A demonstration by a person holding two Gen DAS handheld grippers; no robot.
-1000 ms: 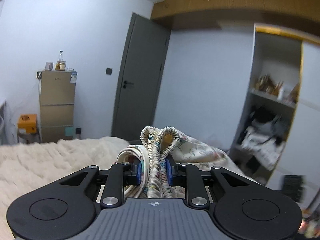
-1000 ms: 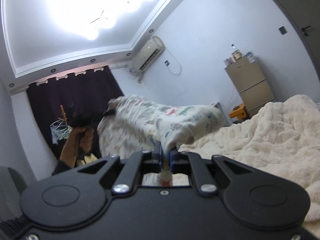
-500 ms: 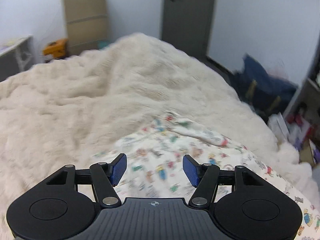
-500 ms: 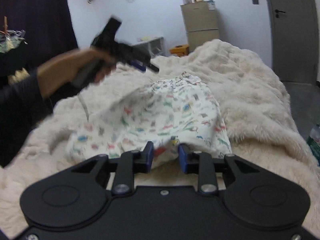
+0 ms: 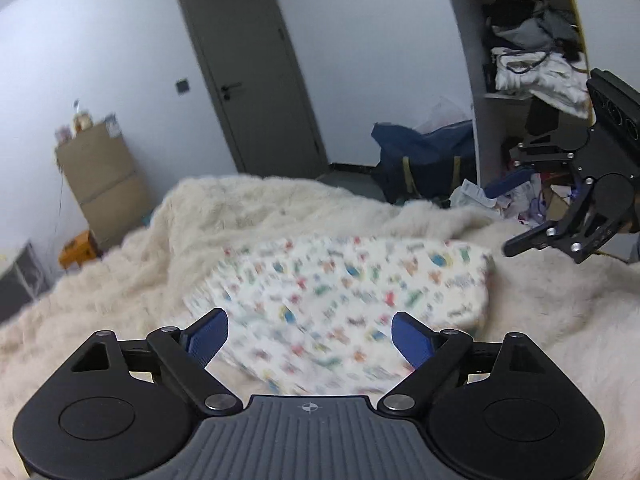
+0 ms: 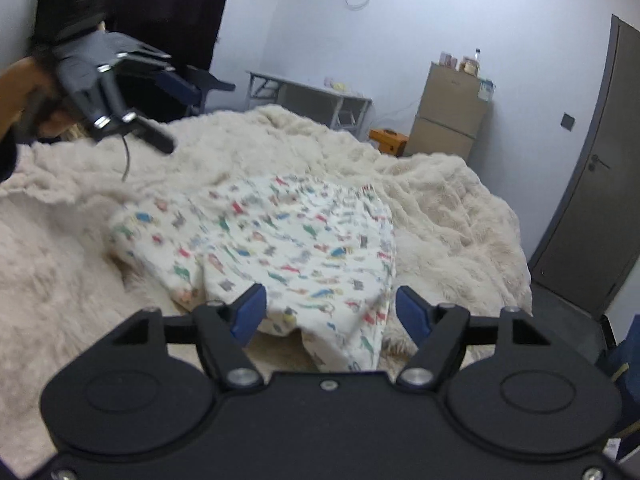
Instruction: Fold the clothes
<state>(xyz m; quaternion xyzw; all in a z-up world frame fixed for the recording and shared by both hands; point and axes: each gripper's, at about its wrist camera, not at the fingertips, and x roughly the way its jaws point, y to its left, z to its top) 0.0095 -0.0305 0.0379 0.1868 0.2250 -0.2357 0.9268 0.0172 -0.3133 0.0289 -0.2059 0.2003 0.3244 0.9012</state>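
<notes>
A white garment with a small coloured print lies spread on the cream fluffy bed cover; it also shows in the right wrist view. My left gripper is open and empty just above the garment's near edge. My right gripper is open and empty over the garment's other end. Each gripper appears in the other's view: the right one at the right edge, the left one at the upper left, held in a hand.
A grey door, a tan cabinet with bottles on top, a blue bag on the floor and open shelves with piled clothes surround the bed. A grey table and dark curtain stand behind.
Both grippers held the garment up in the air a second ago. They lowered it onto the bed, opened and let go; the jaws now stand wider and have drawn back.
</notes>
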